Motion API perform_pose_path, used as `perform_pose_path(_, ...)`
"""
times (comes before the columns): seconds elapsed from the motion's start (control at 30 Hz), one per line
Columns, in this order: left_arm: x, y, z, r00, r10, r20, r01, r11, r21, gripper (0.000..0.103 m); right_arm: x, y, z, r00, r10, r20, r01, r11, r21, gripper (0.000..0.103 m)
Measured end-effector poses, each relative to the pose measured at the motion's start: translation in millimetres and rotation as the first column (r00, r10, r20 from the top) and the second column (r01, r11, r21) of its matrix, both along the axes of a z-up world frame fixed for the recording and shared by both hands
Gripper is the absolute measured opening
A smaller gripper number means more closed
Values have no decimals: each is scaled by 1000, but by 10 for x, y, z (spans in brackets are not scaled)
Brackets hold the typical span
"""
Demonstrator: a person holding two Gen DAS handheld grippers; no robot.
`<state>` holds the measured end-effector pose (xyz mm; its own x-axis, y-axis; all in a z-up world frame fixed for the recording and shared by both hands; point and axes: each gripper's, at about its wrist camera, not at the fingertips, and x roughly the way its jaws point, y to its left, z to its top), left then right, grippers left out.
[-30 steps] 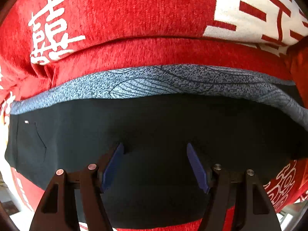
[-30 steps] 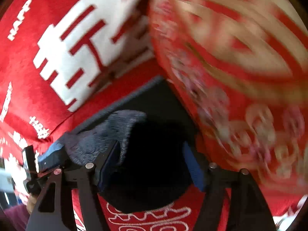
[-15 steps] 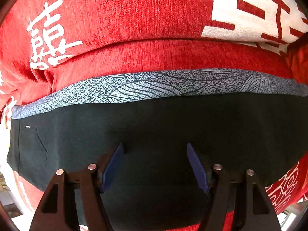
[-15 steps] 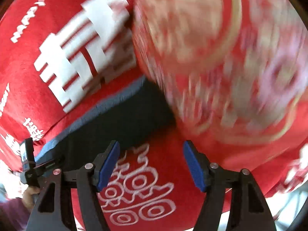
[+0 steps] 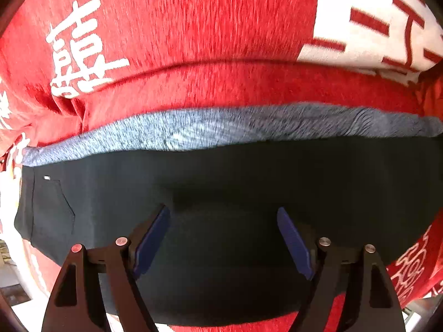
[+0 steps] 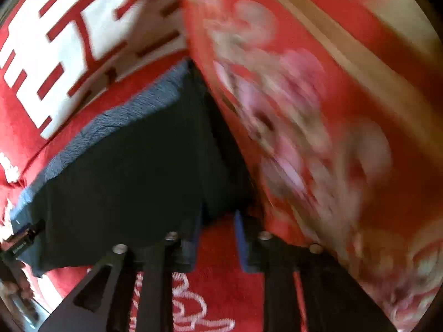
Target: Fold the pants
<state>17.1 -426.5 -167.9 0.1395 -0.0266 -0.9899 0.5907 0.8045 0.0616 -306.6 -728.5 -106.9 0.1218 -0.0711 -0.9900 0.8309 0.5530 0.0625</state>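
The black pants (image 5: 221, 182) lie folded flat on a red cloth, with a blue-grey patterned lining strip (image 5: 193, 130) showing along their far edge. My left gripper (image 5: 223, 221) is open, hovering over the near part of the pants, holding nothing. In the right wrist view the pants (image 6: 133, 166) fill the left centre. My right gripper (image 6: 217, 221) sits at the pants' right corner with jaws narrowed to a small gap; the left finger (image 6: 193, 235) touches the pants' edge, nothing clearly between them.
A red cloth with white characters (image 5: 193, 27) covers the surface. A red patterned cushion (image 6: 318, 138), blurred, stands close on the right of the right gripper. The other gripper (image 6: 22, 240) shows at the far left.
My right gripper moved back to the pants' right corner and its jaws narrowed from wide open. The left gripper stayed open and barely moved.
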Motion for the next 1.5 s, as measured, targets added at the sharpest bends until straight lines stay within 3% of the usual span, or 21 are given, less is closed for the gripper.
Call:
perform_pose_path(0.13,80,-69,140,999,11,42,-9,999,-36,81,55,226,525,990,94,106,-76,984,-163,33)
perform_pose_path(0.17,115,-123,130,999,11,43,-9,999,-38,81,136,231,551,986,128,111,-107,979,-175,43)
perform_pose_path(0.2,150,-191,106,999,13,44,-11,999,-35,81,271,220,536,978,172,114,-151,973,-175,55)
perform_pose_path(0.4,177,-582,-118,998,20,66,-18,1000,-24,81,1266,187,23,917,349,194,-342,937,-74,57)
perform_pose_path(0.43,159,-588,-156,997,23,74,-22,1000,-20,81,1408,213,-152,907,380,183,-381,924,-30,57)
perform_pose_path(0.5,170,-551,-173,995,30,97,-26,999,-46,86,1485,186,-395,911,402,95,-400,916,-36,51)
perform_pose_path(0.57,228,-465,-174,994,38,106,-34,999,-36,91,1435,99,-397,908,414,68,-404,906,-124,48)
perform_pose_path(0.63,322,-354,-181,993,55,107,-51,998,-31,91,1327,-103,-412,932,363,-10,-358,915,-188,48)
perform_pose_path(0.7,437,-180,-142,990,98,100,-97,995,-13,90,1201,-258,-390,946,319,52,-309,940,-142,48)
perform_pose_path(0.8,496,41,-27,985,129,113,-129,992,-2,90,1142,-154,-273,942,334,-11,-332,930,-158,51)
perform_pose_path(0.97,550,388,-82,984,111,142,-119,992,46,90,929,211,-92,963,264,59,-260,963,-78,53)
perform_pose_path(1.03,588,517,-97,985,124,122,-125,992,-5,91,909,455,-30,964,250,89,-246,968,-53,53)
perform_pose_path(1.1,614,624,-97,987,101,127,-101,995,-6,91,925,670,20,965,238,112,-236,971,-28,53)
perform_pose_path(1.27,652,1010,-10,992,11,129,-19,998,65,90,928,1201,100,952,179,247,-214,969,124,54)
perform_pose_path(1.37,728,1429,137,989,1,147,-10,998,64,90,1079,1700,-8,927,114,357,-229,927,297,56)
perform_pose_path(1.5,974,2039,171,984,23,174,-44,993,114,90,1302,2457,-373,905,10,425,-249,822,512,56)
